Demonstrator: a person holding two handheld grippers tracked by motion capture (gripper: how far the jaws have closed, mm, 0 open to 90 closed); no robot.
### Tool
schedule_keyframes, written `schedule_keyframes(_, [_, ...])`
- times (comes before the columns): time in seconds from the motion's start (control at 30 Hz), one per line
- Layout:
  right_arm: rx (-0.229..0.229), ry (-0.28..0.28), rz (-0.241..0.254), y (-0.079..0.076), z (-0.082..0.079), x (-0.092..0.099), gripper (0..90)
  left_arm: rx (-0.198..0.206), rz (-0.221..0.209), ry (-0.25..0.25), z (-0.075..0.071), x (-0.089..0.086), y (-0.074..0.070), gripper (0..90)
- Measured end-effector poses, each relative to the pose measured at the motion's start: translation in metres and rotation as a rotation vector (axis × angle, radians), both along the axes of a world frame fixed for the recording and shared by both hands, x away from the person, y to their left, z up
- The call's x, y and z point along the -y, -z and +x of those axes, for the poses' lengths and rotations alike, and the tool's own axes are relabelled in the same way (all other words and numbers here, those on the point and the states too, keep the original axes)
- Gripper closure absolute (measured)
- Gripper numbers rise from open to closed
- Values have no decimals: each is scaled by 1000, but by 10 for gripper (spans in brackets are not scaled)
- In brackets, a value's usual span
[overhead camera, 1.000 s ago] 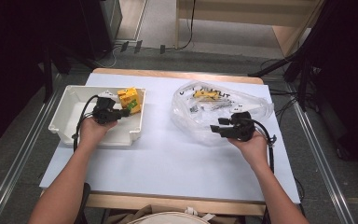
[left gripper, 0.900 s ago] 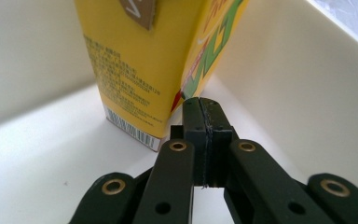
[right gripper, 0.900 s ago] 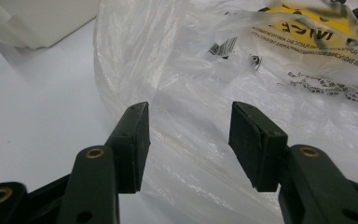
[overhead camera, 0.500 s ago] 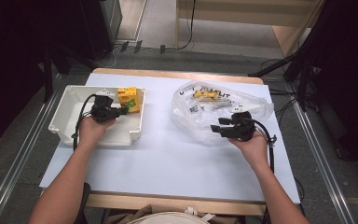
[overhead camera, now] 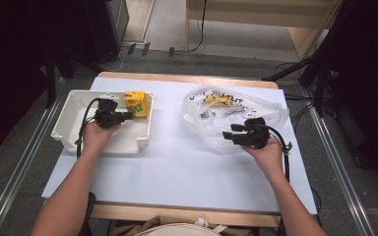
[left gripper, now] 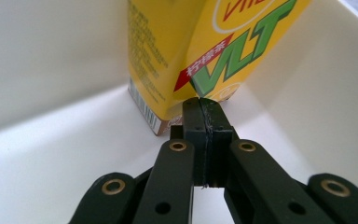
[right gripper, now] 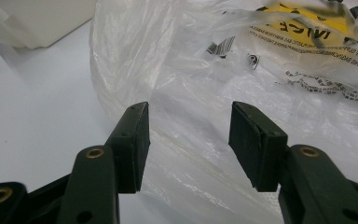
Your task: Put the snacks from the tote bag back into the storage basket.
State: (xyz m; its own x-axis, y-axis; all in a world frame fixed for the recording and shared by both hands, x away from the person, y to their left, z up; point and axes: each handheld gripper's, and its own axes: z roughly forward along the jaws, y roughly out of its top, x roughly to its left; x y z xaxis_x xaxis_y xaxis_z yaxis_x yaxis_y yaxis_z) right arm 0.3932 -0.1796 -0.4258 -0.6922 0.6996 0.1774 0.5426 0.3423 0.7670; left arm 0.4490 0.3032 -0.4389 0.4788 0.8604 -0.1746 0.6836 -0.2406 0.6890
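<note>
High view: left gripper [overhead camera: 128,116], fingers pressed together, faces carton [overhead camera: 134,101] in bin [overhead camera: 69,125] corner; right gripper [overhead camera: 228,136] spread over bag [overhead camera: 270,110].

From my station I saw a white rectangular surface [overhead camera: 177,172] with a pale wooden edge [overhead camera: 187,214] along its near side. It stood on a grey floor [overhead camera: 354,196]. Black cables [overhead camera: 197,29] trailed across that floor beyond it, near a light wooden frame [overhead camera: 256,14]. A metal rail [overhead camera: 15,182] ran along the left.
</note>
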Motion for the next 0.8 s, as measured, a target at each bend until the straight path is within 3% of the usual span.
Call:
schedule_keyframes(0.6, [2, 2, 3, 0, 1, 1, 492, -20, -48, 12, -2, -7, -6, 862])
schedule_keyframes(0.73, [-1, 0, 0, 0, 1, 1, 492, -25, -61, 33, -5, -6, -10, 809])
schedule_keyframes(0.77, [2, -1, 3, 0, 1, 1, 492, -34, -75, 46, -5, -4, -12, 729])
schedule_keyframes(0.8, [2, -1, 3, 0, 1, 1, 492, -34, -75, 46, -5, -4, -12, 716])
